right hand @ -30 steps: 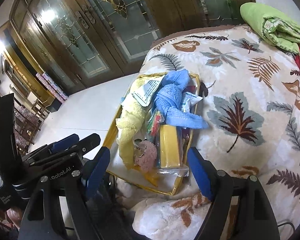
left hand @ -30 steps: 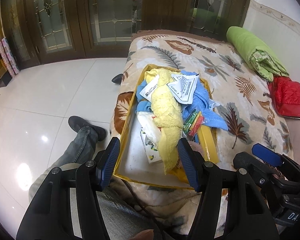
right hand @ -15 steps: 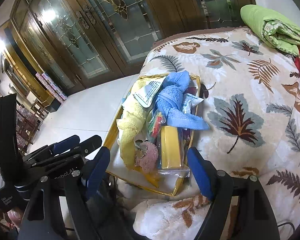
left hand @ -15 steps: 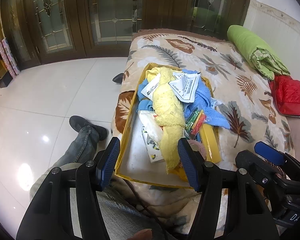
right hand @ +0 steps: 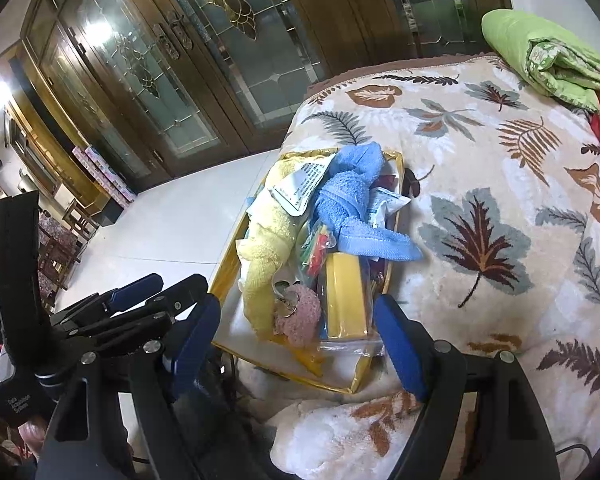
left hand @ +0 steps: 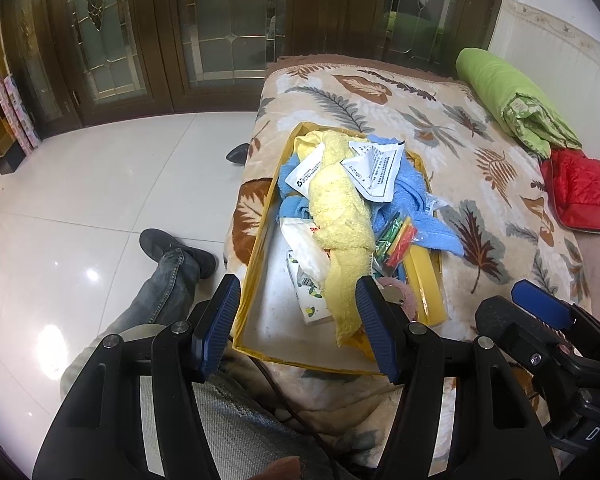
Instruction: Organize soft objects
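A shallow yellow box (left hand: 260,236) lies on a leaf-patterned blanket (left hand: 480,184). In it lie a yellow towel (left hand: 340,220), a blue towel (left hand: 416,204), white paper packets (left hand: 376,168), a bag of coloured clips (left hand: 396,236), a pink fuzzy ball (right hand: 300,312) and a yellow bar (right hand: 344,296). My left gripper (left hand: 296,328) is open and empty just before the box's near edge. My right gripper (right hand: 300,344) is open and empty, near the box's near corner (right hand: 352,388). The box (right hand: 228,264), yellow towel (right hand: 268,248) and blue towel (right hand: 352,208) show in the right wrist view too.
A folded green quilt (left hand: 512,100) and a red padded item (left hand: 580,192) lie at the bed's far right. White tiled floor (left hand: 100,200) and wooden glass doors (left hand: 180,20) are to the left. The person's jeans leg and shoe (left hand: 172,256) rest beside the bed.
Both grippers have barely shifted; the views have moved slightly. Nothing was taken hold of or let go.
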